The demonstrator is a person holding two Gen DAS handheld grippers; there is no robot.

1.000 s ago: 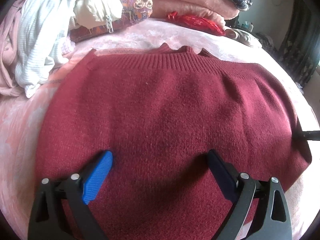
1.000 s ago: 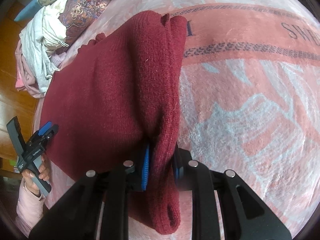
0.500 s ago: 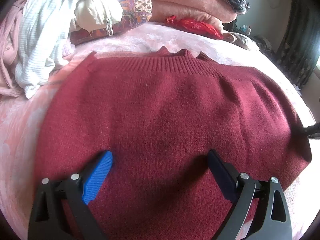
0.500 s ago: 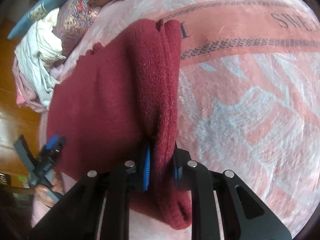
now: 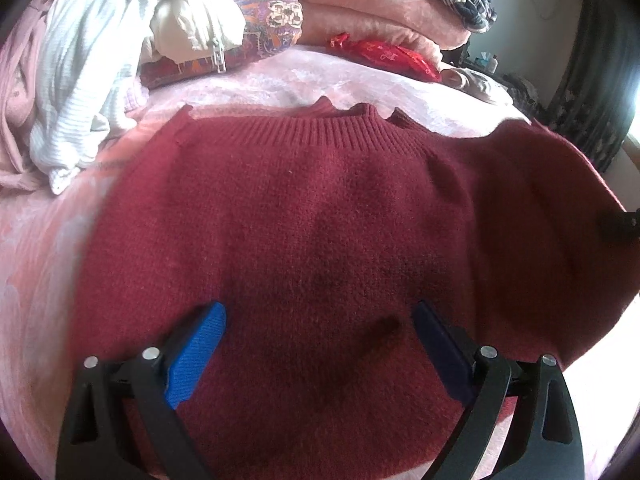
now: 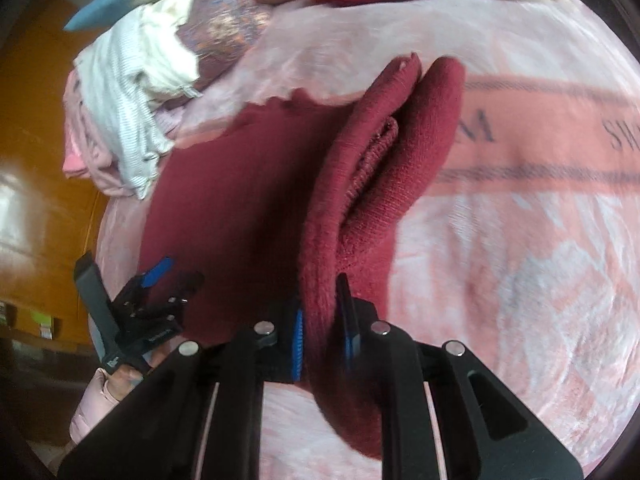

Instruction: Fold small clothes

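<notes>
Pink blanket (image 6: 520,240) covers the bed, its salmon band at right-wrist upper right printed with partly legible dark letters, seemingly "SW". Mid-frame lies the maroon sweater (image 5: 320,220). Right gripper (image 6: 322,328) has just been closing, clenched on its edge; left gripper (image 5: 316,324) stands released above it.

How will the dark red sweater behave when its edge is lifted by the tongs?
The sweater is probably floppy: its pinched edge in the right tongs droops and folds over. The thick fuzzy knit likely grips well, not slippery. The rest, lying on the pink blanket, would probably drag along.
</notes>
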